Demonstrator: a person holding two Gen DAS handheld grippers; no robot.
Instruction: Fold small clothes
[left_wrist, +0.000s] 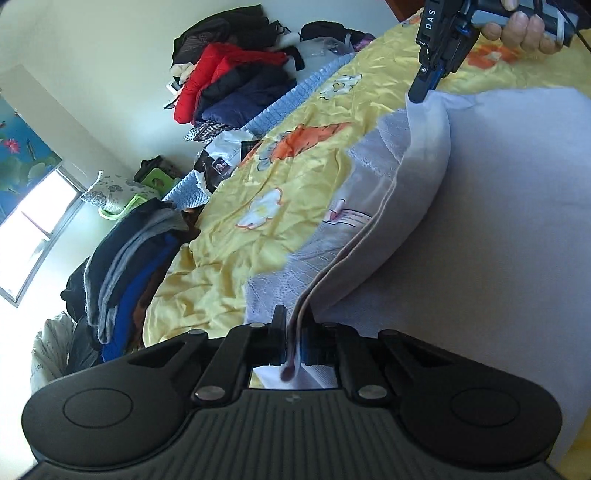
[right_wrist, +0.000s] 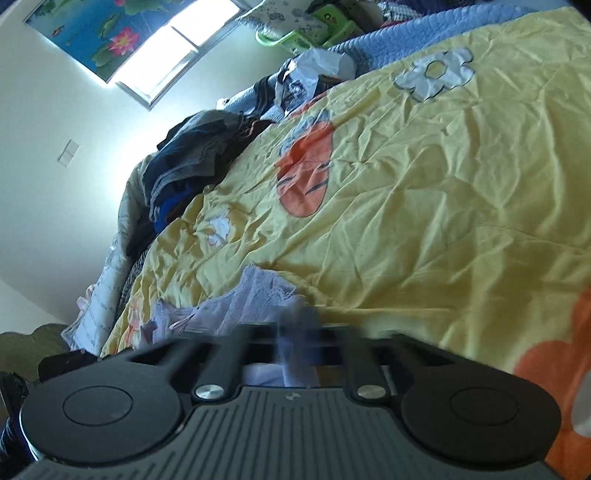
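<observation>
The left gripper (left_wrist: 291, 347) is clenched on the hem of a pale lavender-white cotton garment (left_wrist: 498, 221) lying on the wrinkled yellow floral bedsheet (left_wrist: 295, 177). The right gripper (left_wrist: 421, 94) pinches the far corner, likely so the edge lifts evenly for folding. Its body reads "DAS"; nothing else is legible.

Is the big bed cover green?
No, the bed cover is yellow with orange and white flower shapes on it.
</observation>
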